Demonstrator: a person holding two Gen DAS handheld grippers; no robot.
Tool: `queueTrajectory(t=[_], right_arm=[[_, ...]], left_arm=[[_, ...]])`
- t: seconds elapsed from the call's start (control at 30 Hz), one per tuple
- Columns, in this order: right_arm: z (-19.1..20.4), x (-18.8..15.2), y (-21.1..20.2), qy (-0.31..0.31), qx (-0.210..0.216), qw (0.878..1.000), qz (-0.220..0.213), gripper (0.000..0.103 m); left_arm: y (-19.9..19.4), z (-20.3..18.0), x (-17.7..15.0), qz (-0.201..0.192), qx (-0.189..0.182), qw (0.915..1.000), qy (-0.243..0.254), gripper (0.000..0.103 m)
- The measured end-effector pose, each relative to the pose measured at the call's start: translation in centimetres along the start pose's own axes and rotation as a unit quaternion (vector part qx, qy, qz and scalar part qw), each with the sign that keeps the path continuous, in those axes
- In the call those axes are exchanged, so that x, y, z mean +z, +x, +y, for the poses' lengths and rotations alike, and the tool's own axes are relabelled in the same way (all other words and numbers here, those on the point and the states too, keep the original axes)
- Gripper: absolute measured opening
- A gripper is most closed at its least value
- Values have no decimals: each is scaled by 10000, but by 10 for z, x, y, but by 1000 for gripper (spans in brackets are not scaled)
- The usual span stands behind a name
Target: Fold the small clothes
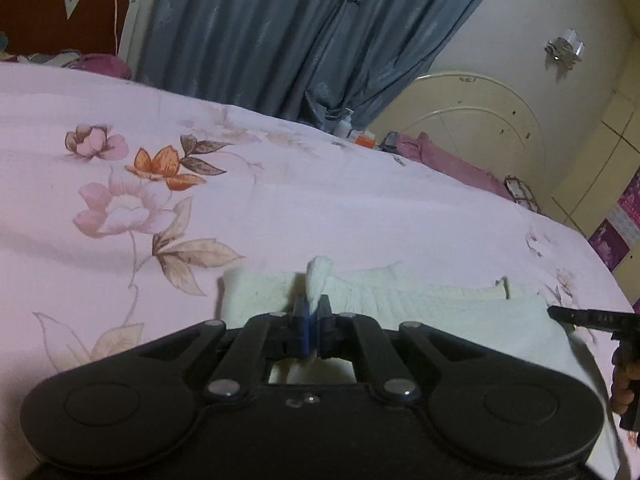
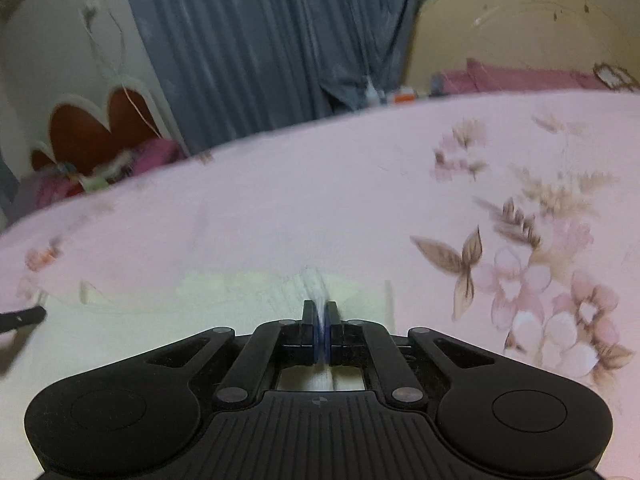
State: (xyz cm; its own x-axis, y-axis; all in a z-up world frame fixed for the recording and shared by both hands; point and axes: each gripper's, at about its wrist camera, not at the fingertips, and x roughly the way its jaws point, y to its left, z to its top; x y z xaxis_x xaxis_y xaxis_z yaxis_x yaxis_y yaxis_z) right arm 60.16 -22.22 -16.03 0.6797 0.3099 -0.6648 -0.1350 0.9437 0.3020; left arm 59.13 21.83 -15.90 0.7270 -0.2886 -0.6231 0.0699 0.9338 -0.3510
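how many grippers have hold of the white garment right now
2: the left gripper pinches a raised fold of the white garment near its far edge; the right gripper pinches another fold along that edge.

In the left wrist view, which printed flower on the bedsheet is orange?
The small flower on the bedsheet, between two pale pink blooms; only its petals are orange.

Dim indoor light, fisheye bend at edges, right wrist view motion-blurred, left sharper w/ soft shadows
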Motion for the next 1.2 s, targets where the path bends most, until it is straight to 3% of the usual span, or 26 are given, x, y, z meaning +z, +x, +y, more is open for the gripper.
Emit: queueTrajectory(t=[0.13, 0.17, 0.23, 0.27, 0.33, 0.4, 0.47, 0.53, 0.6, 0.67, 0.7, 0.77, 0.8, 0.87, 0.93, 1.03, 1.13, 1.2], right_arm=[[1, 8, -1, 11, -36, 9999, 149, 2], [3, 11, -3, -18, -94, 9998, 197, 3], [13, 14, -18, -236, -504, 9985, -4, 36], [21, 11, -29, -369, -415, 9980, -312, 53], [43, 5, -32, -616, 19, 9977, -271, 52], [71, -4, -24, -1003, 361, 9942, -117, 41], [99, -15, -12, -1354, 699, 9883, 113, 40], [117, -24, -7, -1661, 875, 9820, 194, 41], [115, -27, -4, -1744, 958, 9795, 305, 41], [100, -27, -5, -1732, 837, 9808, 328, 41], [86, -22, -6, -1620, 541, 9850, 234, 41], [52, -15, -7, -1117, -314, 9931, 140, 41], [34, -12, -7, -779, -389, 9961, 130, 40], [20, -9, -11, -551, -194, 9981, 186, 40], [34, -8, -24, -784, -374, 9962, 16, 41], [68, -13, -45, -991, 257, 9945, -223, 41], [108, -37, -42, -1639, 624, 9845, -21, 41], [120, -52, -29, -1891, 414, 9807, 282, 40]], left_arm=[[-5, 4, 4, 62, 19, 9999, -145, 16], [-13, 0, 5, -20, 135, 9999, -68, 31], [-30, -17, 4, -373, 408, 9980, 314, 46], [-37, -30, 1, -541, 366, 9965, 527, 46], [-37, -58, -5, -506, 74, 9948, 876, 47], [-26, -91, -15, -374, -73, 9895, 1396, 48], [-13, -112, -26, -176, -133, 9846, 1735, 49], [-5, -114, -33, -44, -112, 9836, 1798, 50], [-3, -99, -35, -71, 144, 9848, 1728, 52], [-8, -73, -36, -254, 478, 9872, 1501, 55], [-11, -57, -36, -324, 587, 9896, 1270, 54], [-19, -36, -32, -399, 383, 9952, 804, 54], [-20, -35, -31, -391, 428, 9947, 846, 54], [-21, -45, -31, -386, 593, 9918, 1067, 54], [-27, -60, -34, -535, 742, 9880, 1246, 58], [-42, -90, -46, -725, 362, 9865, 1426, 59], [-35, -123, -63, -444, 74, 9832, 1769, 59], [-14, -135, -75, 137, 111, 9807, 1946, 61]])
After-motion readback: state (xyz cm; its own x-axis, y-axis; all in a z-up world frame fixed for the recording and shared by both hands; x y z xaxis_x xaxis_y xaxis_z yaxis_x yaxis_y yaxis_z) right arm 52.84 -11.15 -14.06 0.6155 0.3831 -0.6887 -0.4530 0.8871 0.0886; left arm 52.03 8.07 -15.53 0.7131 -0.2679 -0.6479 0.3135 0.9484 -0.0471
